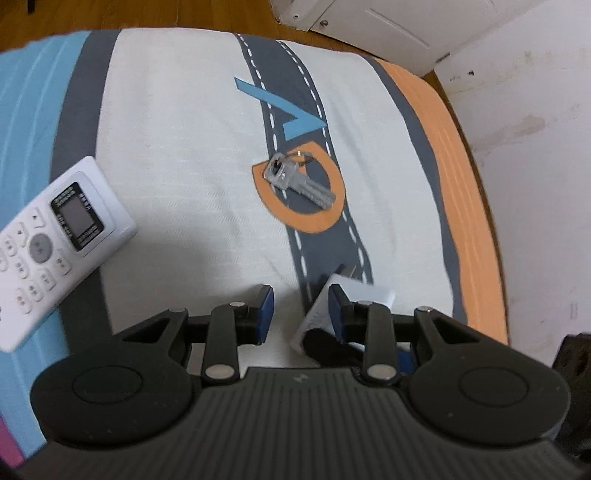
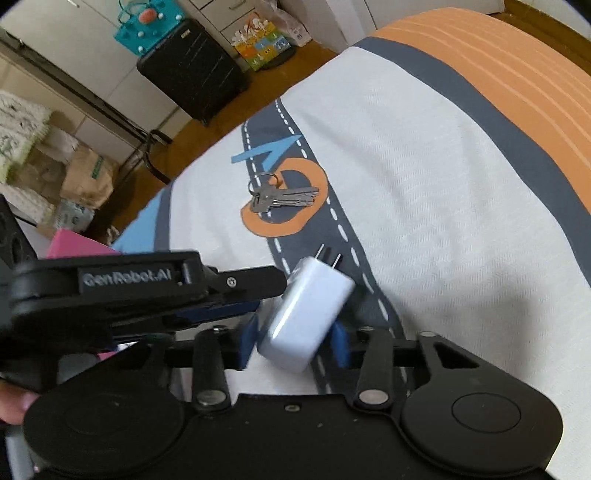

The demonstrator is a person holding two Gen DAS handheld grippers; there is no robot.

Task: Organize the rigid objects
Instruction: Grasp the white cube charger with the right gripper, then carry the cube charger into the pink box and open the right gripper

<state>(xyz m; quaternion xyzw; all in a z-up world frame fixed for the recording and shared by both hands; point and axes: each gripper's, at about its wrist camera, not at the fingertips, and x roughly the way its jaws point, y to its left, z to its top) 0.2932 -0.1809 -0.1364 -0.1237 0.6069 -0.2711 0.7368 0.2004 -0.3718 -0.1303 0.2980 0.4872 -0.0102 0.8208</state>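
Right gripper (image 2: pixel 295 341): blue rubber pads sit against both flanks of the charger (image 2: pixel 306 314), so it is clamped on it, as far as the blur allows. The charger is a smooth, glossy white block with rounded edges. It is tilted, with its long axis running from 7 to 1 o'clock in the right wrist view. Two thin metal prongs point to 1 o'clock, over the grey road print. Left gripper (image 1: pixel 301 308): black linkage arms, ribbed grey body, blue pads set a moderate gap apart with nothing pinched between them. In the right wrist view it comes in from 9 o'clock, and its fingertip is touching or just beside the charger's upper left corner. Remote (image 1: pixel 55 240): at 9 o'clock in the left wrist view, a flat white plastic slab with a dark-framed grey display and rows of small buttons. Its long axis runs 7 to 1 o'clock, display end at 1. Bedspread (image 1: pixel 184 147): woven white cloth, fine ribbed texture, printed with a grey dashed road, blue arrow and orange band. Keys (image 2: pixel 280 197): beyond the charger and well apart from it, a silver metal bunch on a wire ring lying flat on the orange loop print. The blades point to 3 o'clock in the right wrist view. Far field: wooden floor (image 1: pixel 147 14) and a black ribbed hard-shell suitcase (image 2: pixel 192 70), closed and upright.
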